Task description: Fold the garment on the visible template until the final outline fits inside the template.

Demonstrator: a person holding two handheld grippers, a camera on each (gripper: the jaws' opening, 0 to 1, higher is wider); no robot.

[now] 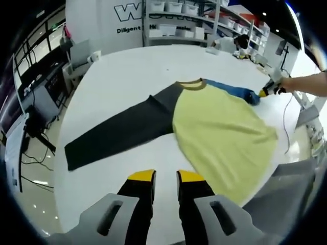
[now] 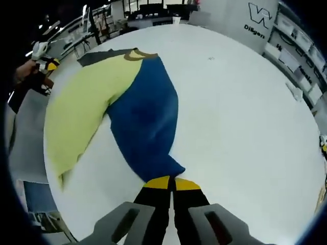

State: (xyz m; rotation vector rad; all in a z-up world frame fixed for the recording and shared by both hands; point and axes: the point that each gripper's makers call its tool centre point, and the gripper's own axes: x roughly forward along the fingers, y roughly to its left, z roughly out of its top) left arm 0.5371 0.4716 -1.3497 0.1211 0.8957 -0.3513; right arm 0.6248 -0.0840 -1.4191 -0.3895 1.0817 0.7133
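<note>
My right gripper [image 2: 167, 182] is pinched on the cuff of the blue sleeve [image 2: 145, 122], which runs from the jaws at frame bottom up-left to the yellow garment [image 2: 84, 109]. My left gripper [image 1: 166, 177] hangs slightly parted and empty over the white table [image 1: 122, 76]. The dark sleeve [image 1: 120, 132] stretches toward lower left, the nearer reach for that hand.

The garment [image 1: 219, 132] is soft matt cloth, wrinkled; the worktop [image 2: 240, 112] looks smooth, faintly glossy white, perhaps laminate.
</note>
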